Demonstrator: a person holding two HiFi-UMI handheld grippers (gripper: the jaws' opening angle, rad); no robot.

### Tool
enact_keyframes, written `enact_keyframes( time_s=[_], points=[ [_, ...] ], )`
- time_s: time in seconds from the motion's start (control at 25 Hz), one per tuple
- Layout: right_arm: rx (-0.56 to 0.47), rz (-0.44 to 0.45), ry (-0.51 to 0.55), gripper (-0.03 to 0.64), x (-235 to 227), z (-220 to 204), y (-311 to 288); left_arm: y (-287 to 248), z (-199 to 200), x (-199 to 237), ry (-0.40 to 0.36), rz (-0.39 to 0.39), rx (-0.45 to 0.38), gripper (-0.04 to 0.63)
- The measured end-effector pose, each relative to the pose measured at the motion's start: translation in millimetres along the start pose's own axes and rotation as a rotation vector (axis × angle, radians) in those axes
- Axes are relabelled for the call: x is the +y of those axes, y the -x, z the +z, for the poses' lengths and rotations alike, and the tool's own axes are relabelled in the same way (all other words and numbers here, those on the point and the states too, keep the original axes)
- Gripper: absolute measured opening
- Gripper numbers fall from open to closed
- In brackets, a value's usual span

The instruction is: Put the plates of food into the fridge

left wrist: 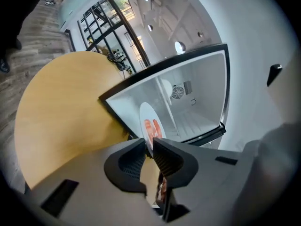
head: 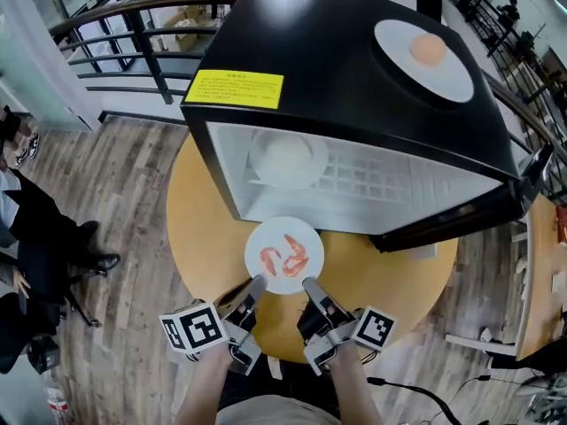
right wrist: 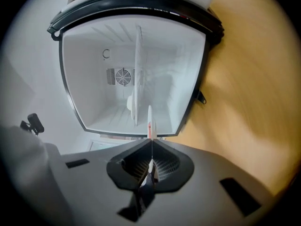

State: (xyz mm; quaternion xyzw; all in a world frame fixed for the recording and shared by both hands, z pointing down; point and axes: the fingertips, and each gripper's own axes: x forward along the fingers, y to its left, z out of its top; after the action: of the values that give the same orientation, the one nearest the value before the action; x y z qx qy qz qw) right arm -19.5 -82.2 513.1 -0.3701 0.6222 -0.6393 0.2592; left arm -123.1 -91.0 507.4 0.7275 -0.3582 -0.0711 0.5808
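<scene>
- left gripper (head: 255, 283) and right gripper (head: 310, 285): each has its jaws clamped on the near rim of the shrimp plate (head: 284, 255), one either side of centre.
- Plate is just in front of the open fridge (head: 354, 78), over the round table (head: 199, 228). It looks lifted off the wood, but I can't confirm the gap.
- Step as I read it: carry it in level. Both grips are on one edge, so the far rim will want to droop. Match the wrists or the shrimp slide.
- Inside: white plate (head: 282, 158) already sits on the left of the wire shelf (head: 381, 180). Aim right of it and avoid rim-on-rim contact.
- Let go only once it's flat on the shelf.
- Farthest: plate with orange food (head: 423, 60) on the fridge top, probably next.
</scene>
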Motion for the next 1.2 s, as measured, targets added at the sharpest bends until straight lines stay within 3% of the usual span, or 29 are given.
enact_keyframes(
  time_s=[0.2,0.52,0.72,0.96,1.2],
  points=[
    [-0.081,0.052,0.030,0.017,31,32,28,-21,-5,-45,-0.083,-0.056,-0.017,0.040],
    [-0.198,0.124,0.039,0.017,59,83,44,-58,6,-95,-0.154,-0.091,-0.055,0.044],
    [-0.237,0.135,0.014,0.017,66,105,40,-70,13,-111,-0.210,-0.079,-0.078,0.052],
    [-0.289,0.131,-0.038,0.017,62,124,37,-93,20,-118,-0.221,-0.062,-0.088,0.055],
    [-0.398,0.114,-0.060,0.017,62,159,30,-129,33,-125,-0.263,0.005,-0.111,0.057]
  ],
)
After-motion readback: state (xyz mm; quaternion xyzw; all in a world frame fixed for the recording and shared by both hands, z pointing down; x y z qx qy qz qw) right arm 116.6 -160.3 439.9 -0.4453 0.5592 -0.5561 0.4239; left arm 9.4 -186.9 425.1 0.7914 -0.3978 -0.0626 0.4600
